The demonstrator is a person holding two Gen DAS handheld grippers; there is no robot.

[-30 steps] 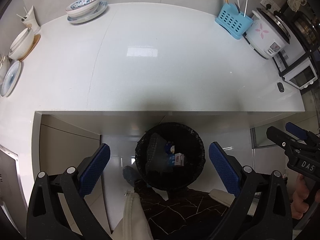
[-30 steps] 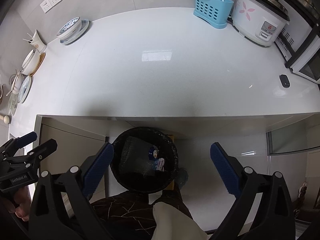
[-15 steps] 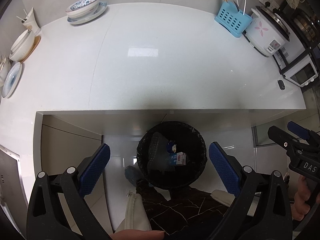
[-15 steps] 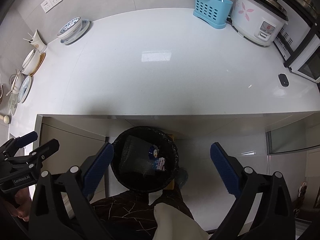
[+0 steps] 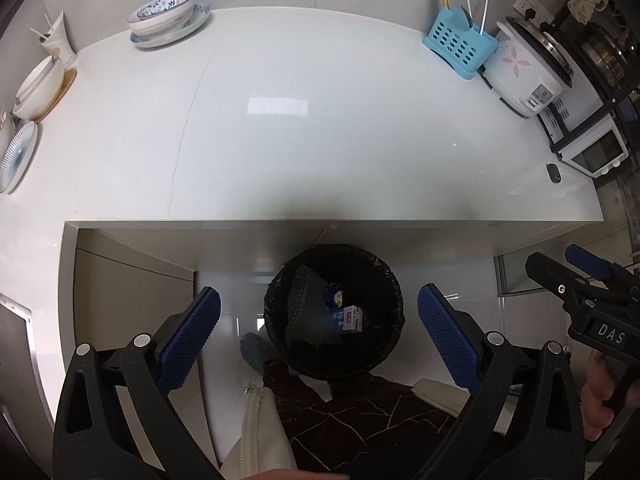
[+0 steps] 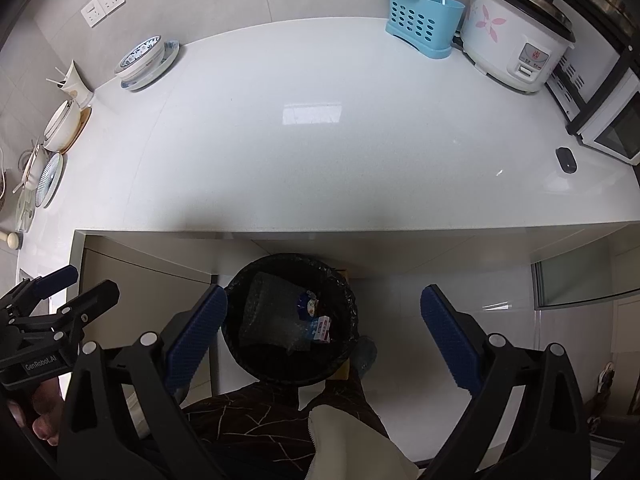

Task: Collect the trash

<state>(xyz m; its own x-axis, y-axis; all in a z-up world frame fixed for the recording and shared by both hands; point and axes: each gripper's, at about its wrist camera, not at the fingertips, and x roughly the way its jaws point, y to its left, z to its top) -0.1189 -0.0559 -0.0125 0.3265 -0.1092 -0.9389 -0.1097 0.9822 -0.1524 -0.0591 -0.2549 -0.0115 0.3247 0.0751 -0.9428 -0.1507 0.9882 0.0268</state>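
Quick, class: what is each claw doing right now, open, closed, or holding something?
Left claw: open, holding nothing.
Right claw: open, holding nothing.

The counter edge (image 5: 332,222) hides part of the bin's rim (image 5: 320,249).

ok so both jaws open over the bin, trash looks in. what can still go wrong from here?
1. The small black object near the counter's right edge may be uncollected trash or not; unclear.
2. The trash bin sits on the floor beside the person's foot; a step could tip it.
3. Left gripper and right gripper hang close together and could collide.
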